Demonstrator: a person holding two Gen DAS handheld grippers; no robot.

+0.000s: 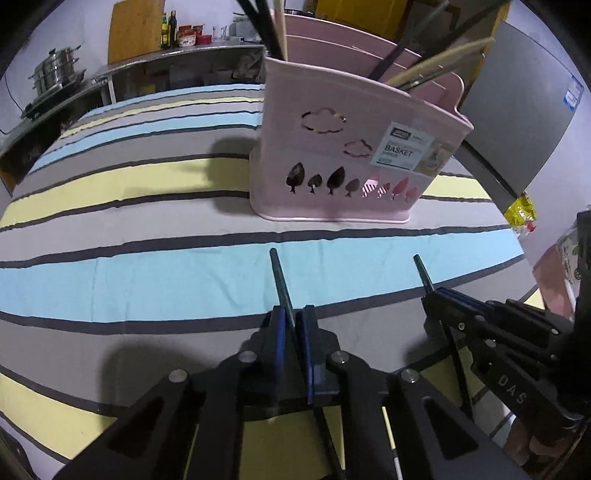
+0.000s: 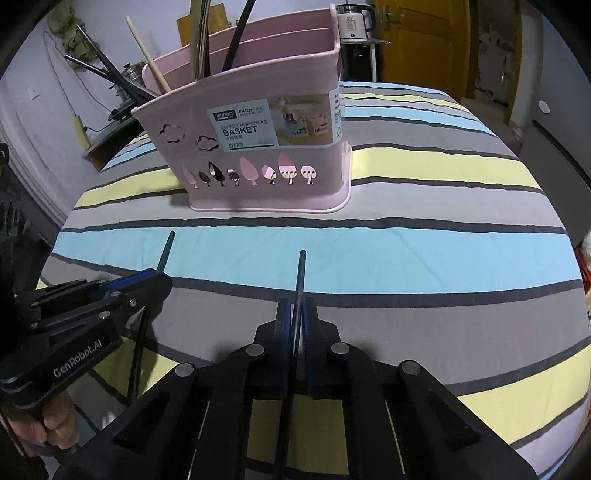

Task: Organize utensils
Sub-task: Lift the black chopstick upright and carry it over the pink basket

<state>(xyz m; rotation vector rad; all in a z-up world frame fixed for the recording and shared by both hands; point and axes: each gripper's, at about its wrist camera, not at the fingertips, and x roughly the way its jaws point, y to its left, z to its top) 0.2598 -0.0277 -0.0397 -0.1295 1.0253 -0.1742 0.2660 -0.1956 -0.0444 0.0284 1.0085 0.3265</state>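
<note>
A pink chopstick basket [image 1: 354, 147] stands upright on the striped tablecloth [image 1: 147, 280], ahead of both grippers, and it holds several dark and wooden utensils. My left gripper [image 1: 293, 310] is shut on a dark chopstick [image 1: 279, 275] whose end sticks out toward the basket. To its right, my right gripper [image 1: 430, 295] grips a second dark chopstick [image 1: 421, 271]. In the right wrist view, the right gripper [image 2: 297, 301] pinches its chopstick [image 2: 301, 273], the left gripper [image 2: 162, 275] holds the other chopstick [image 2: 166, 251], and the basket [image 2: 258, 147] sits beyond them.
A steel counter [image 1: 74, 85] with a stacked pot [image 1: 55, 70], bottles and a wooden board [image 1: 135, 29] runs behind the table. A grey cabinet [image 1: 517, 110] and a yellow bag [image 1: 521, 214] lie off the right edge. A kettle [image 2: 354, 20] stands behind the basket.
</note>
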